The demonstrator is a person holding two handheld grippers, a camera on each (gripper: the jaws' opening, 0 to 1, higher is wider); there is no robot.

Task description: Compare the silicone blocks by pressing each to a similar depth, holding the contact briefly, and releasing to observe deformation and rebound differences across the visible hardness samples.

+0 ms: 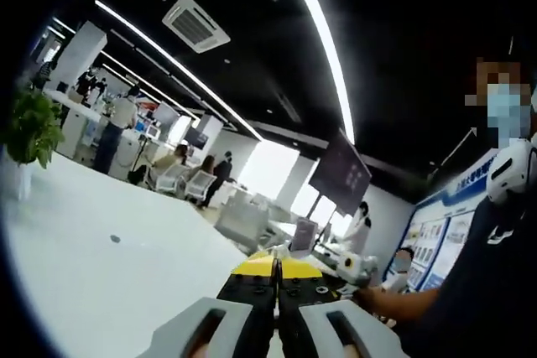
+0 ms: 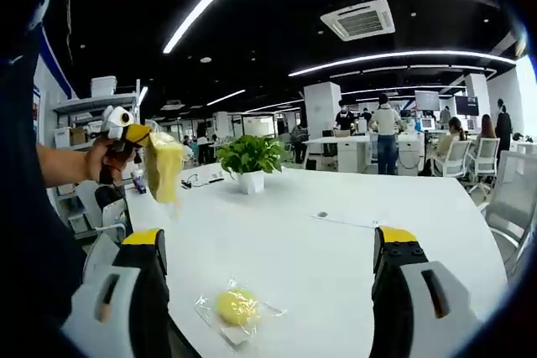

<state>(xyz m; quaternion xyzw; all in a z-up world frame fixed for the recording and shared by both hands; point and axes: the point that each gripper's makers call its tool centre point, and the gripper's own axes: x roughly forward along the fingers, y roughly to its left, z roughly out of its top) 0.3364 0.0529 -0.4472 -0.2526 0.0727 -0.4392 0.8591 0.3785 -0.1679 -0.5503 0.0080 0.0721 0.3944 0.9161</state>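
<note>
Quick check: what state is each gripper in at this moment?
Left gripper: jaws together, seemingly pinching the yellowish bag seen in the right gripper view.
Right gripper: open, empty, above the bagged yellow block.

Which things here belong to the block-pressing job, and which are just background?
Job:
- bagged yellow block on the white table
- yellow piece held up in the left gripper
- right gripper, jaws wide apart

Background:
- potted plant
- office chairs
- ceiling vent
- wall screen
</note>
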